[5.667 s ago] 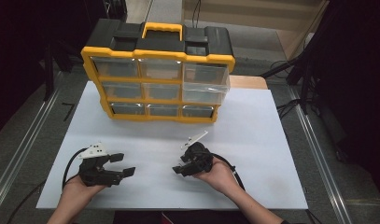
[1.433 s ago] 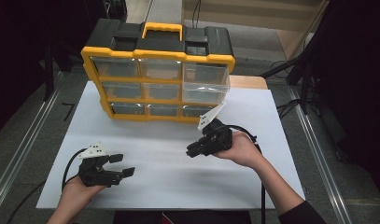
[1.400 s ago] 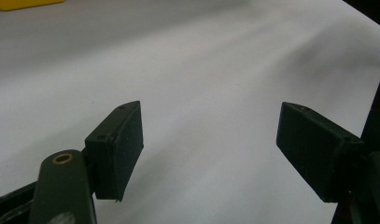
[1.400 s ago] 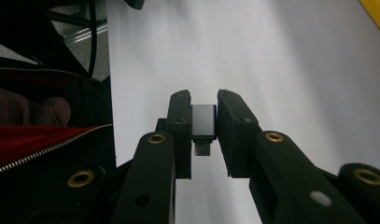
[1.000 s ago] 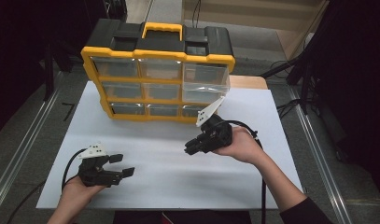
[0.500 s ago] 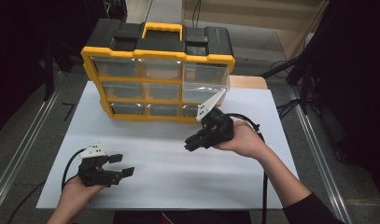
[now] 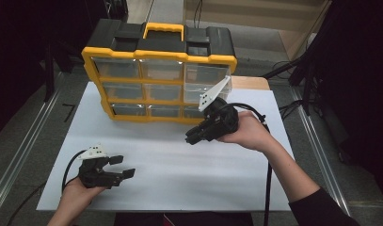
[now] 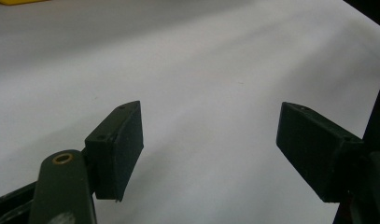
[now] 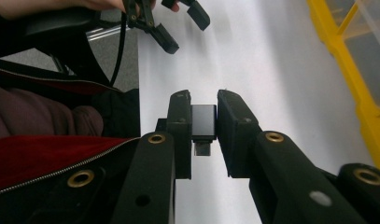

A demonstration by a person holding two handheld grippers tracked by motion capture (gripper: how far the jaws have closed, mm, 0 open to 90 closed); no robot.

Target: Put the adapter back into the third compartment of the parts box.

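Yellow plastic frames the big storage box with clear drawers [image 7: 161, 80] at the back of the white table sheet [image 7: 179, 174]. From the high view, the right gripper [image 7: 193, 137] is lifted in front of the box's lower right drawers, while the left gripper [image 7: 122, 167] rests low near the front edge, jaws wide apart.

Looking along the left gripper [image 8: 208, 149], the jaws stand wide open with nothing between them.

Looking along the right gripper [image 9: 204, 126], the jaws squeeze a small silver metal adapter with a plug end [image 9: 203, 122]. I think it should be held firmly and carried slowly and level, so it does not slip out.
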